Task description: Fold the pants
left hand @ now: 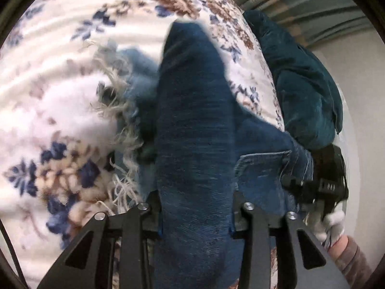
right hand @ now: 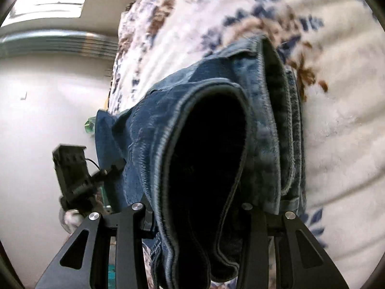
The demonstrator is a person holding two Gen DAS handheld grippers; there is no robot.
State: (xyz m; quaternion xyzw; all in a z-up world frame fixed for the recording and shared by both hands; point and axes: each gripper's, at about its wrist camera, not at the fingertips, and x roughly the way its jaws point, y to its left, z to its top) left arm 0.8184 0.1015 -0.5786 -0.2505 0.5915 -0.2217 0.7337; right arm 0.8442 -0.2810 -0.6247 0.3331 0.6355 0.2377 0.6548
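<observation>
Jeans hang thick and floppy over the bed, clamped in both the left claw and the right claw, frayed hem left of the left claw, so I'd judge a firm hold on seams best.

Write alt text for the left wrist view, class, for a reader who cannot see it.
The left gripper is shut on a fold of dark blue jeans held above a floral bedspread. A frayed hem hangs at left; the right gripper holds the denim at right, beside a teal cushion.
</observation>
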